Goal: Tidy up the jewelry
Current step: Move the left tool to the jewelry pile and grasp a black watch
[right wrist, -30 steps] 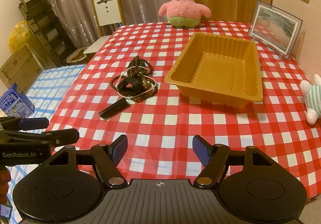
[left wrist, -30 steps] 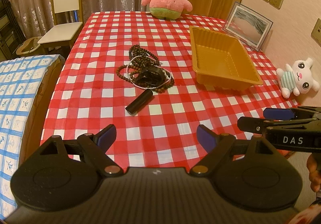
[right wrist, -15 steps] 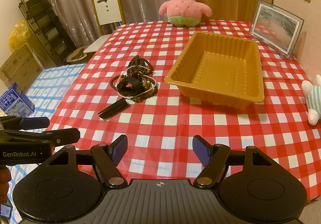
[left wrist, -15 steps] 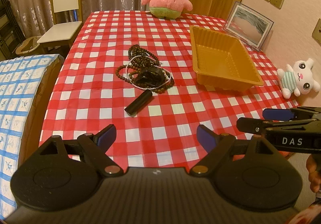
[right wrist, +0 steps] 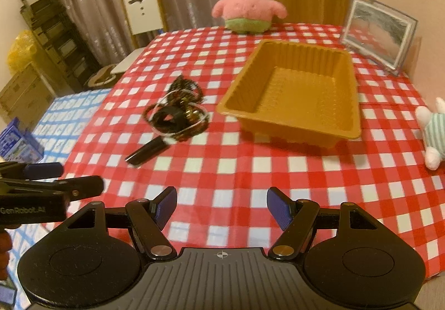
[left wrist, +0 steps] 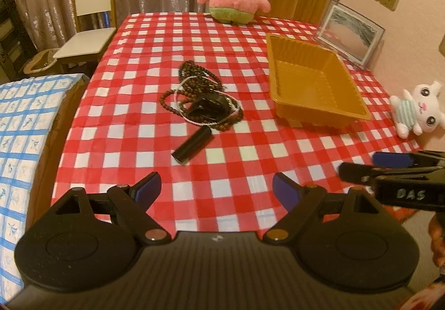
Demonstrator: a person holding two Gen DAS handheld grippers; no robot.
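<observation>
Jewelry: the tangled pile of brown bead strings and a black band (left wrist: pixel 200 100) lies mid-table, left of the empty orange plastic tray (left wrist: pixel 314 84).
Black tube (left wrist: pixel 192 144): just beside the pile.
Left gripper (left wrist: pixel 217 189): jaws spread, holding nothing.
Right gripper (right wrist: pixel 221 207): jaws spread, holding nothing.
Risk: the strings look knotted, so one pull may drag them all.
Views: only the right view shows a blue box (right wrist: pixel 17 143); the left shows the white bunny toy's (left wrist: pixel 417 109) face.
</observation>
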